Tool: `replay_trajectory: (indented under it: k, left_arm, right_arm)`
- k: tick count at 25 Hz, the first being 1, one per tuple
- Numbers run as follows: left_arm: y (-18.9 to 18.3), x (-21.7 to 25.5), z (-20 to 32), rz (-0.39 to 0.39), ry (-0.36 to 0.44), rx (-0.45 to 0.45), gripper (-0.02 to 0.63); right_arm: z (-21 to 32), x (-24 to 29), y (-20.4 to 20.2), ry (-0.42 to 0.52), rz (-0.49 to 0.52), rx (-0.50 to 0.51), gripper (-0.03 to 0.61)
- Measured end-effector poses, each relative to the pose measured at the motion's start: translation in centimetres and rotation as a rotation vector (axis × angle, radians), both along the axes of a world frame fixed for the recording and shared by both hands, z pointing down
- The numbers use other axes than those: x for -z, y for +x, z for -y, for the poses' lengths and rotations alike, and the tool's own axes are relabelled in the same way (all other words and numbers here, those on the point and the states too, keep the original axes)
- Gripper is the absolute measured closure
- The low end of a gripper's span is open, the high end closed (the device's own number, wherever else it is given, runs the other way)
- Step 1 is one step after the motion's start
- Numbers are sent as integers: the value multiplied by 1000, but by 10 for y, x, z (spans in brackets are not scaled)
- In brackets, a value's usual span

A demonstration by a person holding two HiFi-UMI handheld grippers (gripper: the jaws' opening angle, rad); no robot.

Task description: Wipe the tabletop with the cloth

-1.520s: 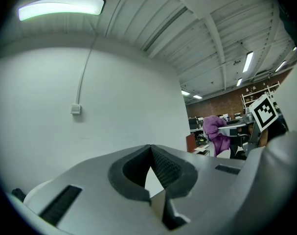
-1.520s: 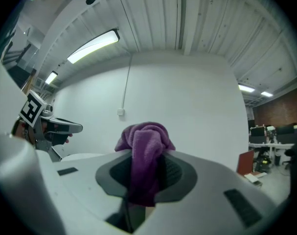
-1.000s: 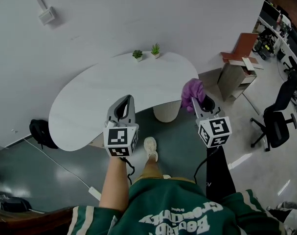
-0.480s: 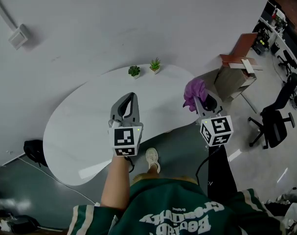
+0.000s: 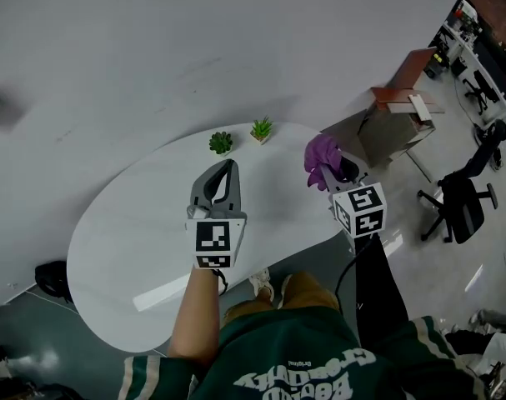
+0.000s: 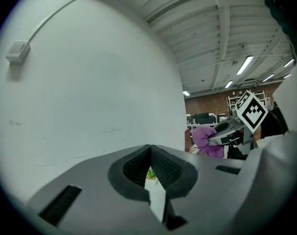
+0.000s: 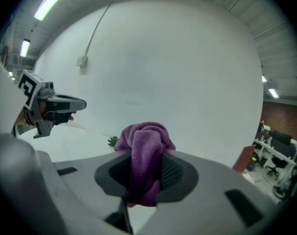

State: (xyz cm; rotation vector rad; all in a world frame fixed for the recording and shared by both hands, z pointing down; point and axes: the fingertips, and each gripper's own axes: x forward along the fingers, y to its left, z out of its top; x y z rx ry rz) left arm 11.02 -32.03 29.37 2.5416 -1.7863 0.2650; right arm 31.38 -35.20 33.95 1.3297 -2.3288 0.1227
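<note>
White tabletop (image 5: pixel 136 232) below you; your right gripper (image 5: pixel 329 173) pinches the purple cloth (image 5: pixel 321 153), left gripper (image 5: pixel 227 169) closed and empty. Sweep too far and you may topple the potted plants (image 5: pixel 221 142).

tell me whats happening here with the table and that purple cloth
A person stands at the white table with a claw in each hand. The right claw is shut on the purple cloth, held up near the table's right edge. The left claw is shut and empty above the table. No wiping yet.
</note>
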Motion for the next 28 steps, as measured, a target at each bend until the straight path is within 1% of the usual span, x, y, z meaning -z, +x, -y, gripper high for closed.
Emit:
replay_trajectory:
  k: [6,11,13,16,20,21,24,25,27,28]
  left_arm:
    - [2,-37,35,-26,-67,-8,614]
    - [-7,-69,69,-43,-128,68,614]
    - [-6,-81,79,-56,-153,80,614]
    - [-3,-98,91,-43,-179,87,614]
    - [-2,-118,101,-52,-220,107,614]
    - [-1,-124,102,-42,-232,107,614]
    - [4,-137,101,-18,-258,103,614]
    - [5,-138,101,-19,-259,104,614]
    - [7,-139,102,-28,-253,105,614]
    - [8,-138,103,-29,-247,106,614]
  right_arm:
    - [53,-73,4,-178,-71,13,465]
    - [104,-124,7,-283,-112,41,455]
    - [121,-140,9,-325,-123,50,448]
    - [139,-167,8,-390,-147,84,434]
    - [145,-204,5,-493,-169,144,351]
    - [145,-207,5,-501,-161,148,347]
    - [145,-206,7,-491,-130,142,370]
    - [146,-206,8,-483,-130,141,392]
    - [151,-206,12,-460,-153,136,475]
    - [154,-206,15,-450,-166,131,493]
